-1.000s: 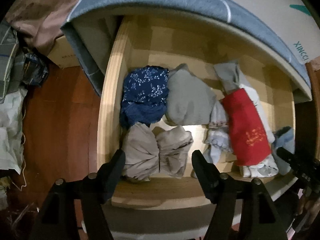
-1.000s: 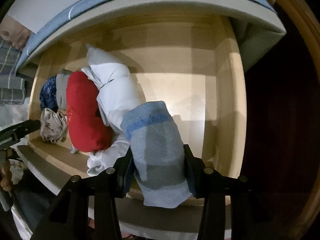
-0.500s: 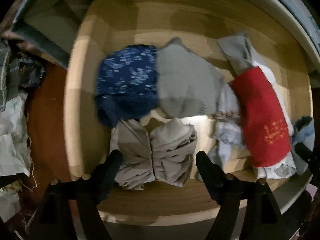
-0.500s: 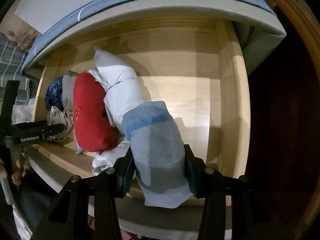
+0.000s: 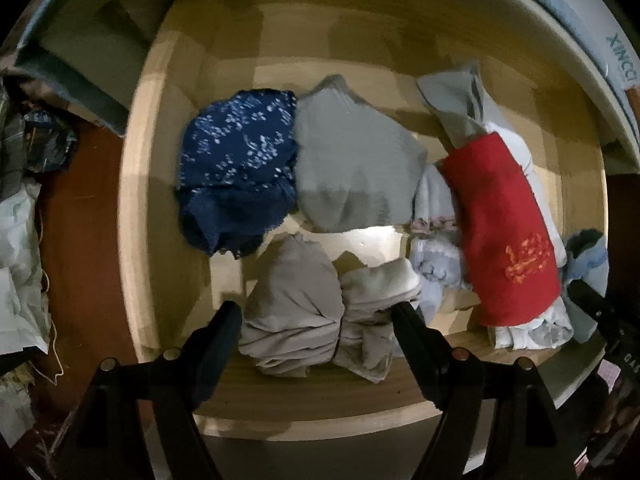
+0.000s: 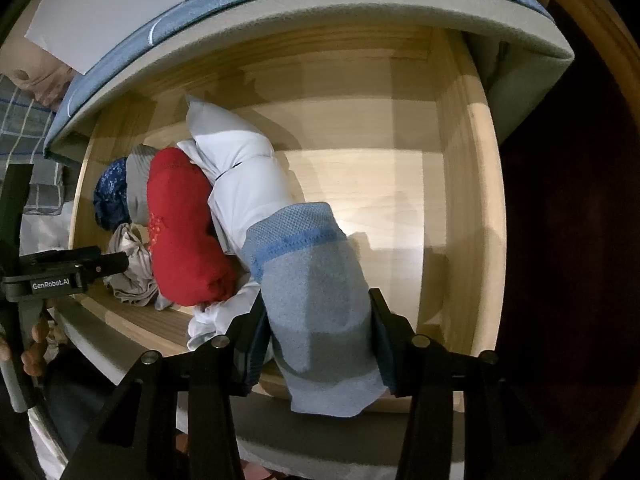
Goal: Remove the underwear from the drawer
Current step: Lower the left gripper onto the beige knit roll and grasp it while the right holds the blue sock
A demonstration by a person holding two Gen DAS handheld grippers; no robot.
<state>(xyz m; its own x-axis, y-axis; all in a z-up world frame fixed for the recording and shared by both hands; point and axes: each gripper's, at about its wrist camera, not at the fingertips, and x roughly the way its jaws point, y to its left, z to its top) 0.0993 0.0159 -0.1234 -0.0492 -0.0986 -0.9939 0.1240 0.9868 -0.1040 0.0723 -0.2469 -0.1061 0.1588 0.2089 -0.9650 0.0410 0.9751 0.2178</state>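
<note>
Gripping a blue roll point(image 6: 316, 296), the right gripper point(image 6: 318, 338) has it clamped but seemingly unlifted. Left gripper point(image 5: 318, 316), jaws apart, straddles a beige bundle point(image 5: 316, 304); all remains in the drawer point(image 5: 132, 216).

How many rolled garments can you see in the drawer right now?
7: navy floral roll back left, grey roll beside it, beige bundle front left, pale blue piece, red roll, white roll, blue-grey roll front right. More may be hidden underneath.
</note>
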